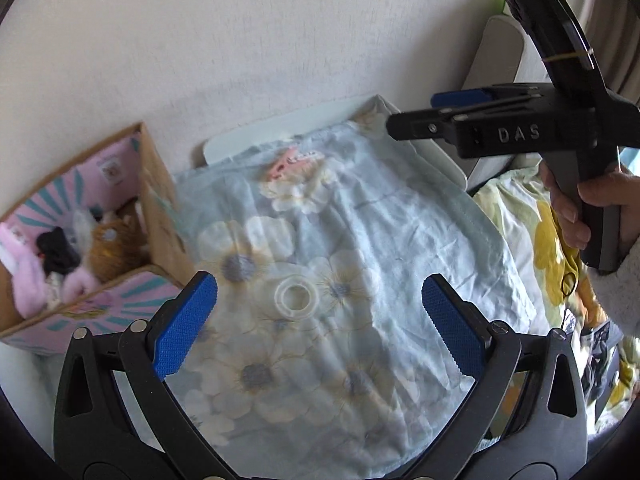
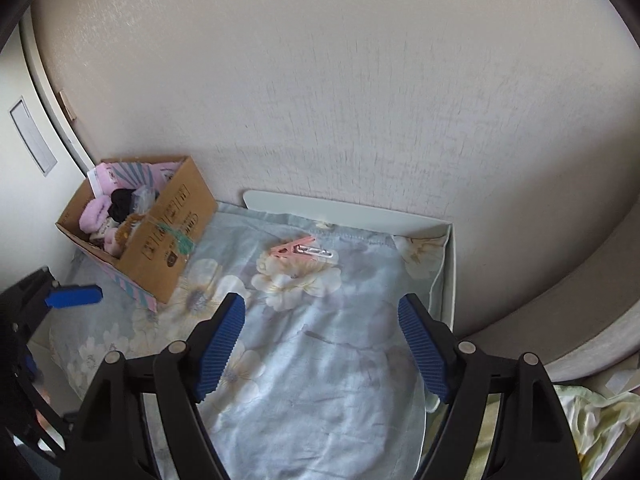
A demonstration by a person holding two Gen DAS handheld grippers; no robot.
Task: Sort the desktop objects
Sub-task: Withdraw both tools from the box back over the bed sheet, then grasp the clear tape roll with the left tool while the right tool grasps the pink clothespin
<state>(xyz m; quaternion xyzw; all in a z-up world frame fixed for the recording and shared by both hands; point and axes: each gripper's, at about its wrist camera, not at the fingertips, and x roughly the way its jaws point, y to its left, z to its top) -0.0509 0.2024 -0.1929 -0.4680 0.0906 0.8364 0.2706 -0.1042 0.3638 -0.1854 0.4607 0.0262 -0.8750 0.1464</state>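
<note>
Left gripper [image 1: 320, 320] wide open and empty above a clear ring [image 1: 296, 297], possibly tape, on the floral cloth [image 1: 400, 248], right gripper [image 2: 322, 344] also agape, empty, pink clothespin [image 2: 306, 253] beyond, cardboard box [image 2: 168, 236] of soft items far left.

"DAS" – raised letters on right claw [image 1: 460, 98] body

Before me stands a pale textured wall [image 2: 340, 100] in soft daylight; at left I see a white door frame [image 2: 48, 92].
</note>
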